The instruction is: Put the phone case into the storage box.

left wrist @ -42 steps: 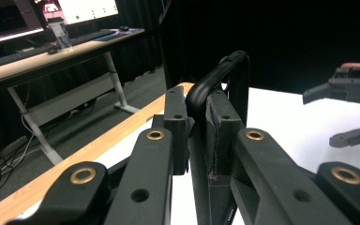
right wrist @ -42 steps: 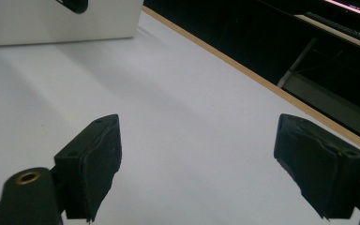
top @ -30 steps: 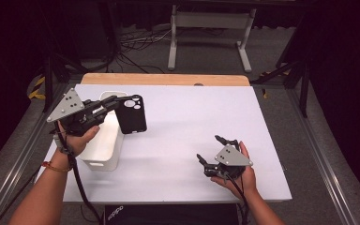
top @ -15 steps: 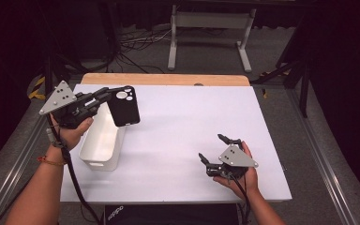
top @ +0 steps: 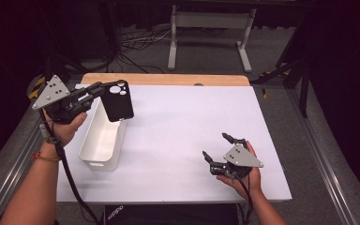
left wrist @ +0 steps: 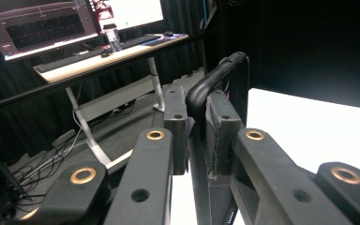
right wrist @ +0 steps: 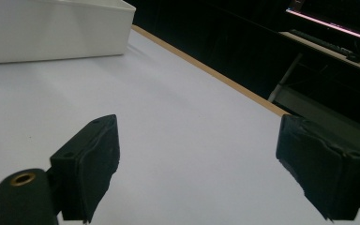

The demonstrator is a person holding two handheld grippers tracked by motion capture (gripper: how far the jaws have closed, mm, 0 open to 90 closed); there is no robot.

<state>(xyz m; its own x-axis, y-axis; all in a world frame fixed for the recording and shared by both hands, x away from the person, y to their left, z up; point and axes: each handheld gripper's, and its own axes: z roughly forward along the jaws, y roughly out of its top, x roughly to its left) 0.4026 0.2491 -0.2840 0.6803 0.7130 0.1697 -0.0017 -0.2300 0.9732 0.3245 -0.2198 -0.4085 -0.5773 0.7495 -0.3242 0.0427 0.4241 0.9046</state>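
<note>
Lifted since a second ago, my left gripper has carried the black phone case up and toward 10 o'clock, out of the white bin and clear of its rim; the right gripper has barely shifted. The case now hangs in the air above the bin's far end, at about 10 o'clock on the counter, its camera cutout uppermost.

In the left gripper view the jaws are clenched on the case's edge, with the rim sandwiched between the pads. That is a thin hold on a floppy thing, so I judge the step calls for slow, level travel. I would keep the pinch firm, avoid any wrist flick that could swing the dangling case, and bring it across to open counter before lowering it flat.

My left hand is raised, wrist bent, with the gripper pointing toward 3 o'clock and the forearm coming in from 7 o'clock. The right gripper rests low near 5 o'clock, cradled in the right hand, jaws spread wide and holding nothing, as the right gripper view confirms.
</note>
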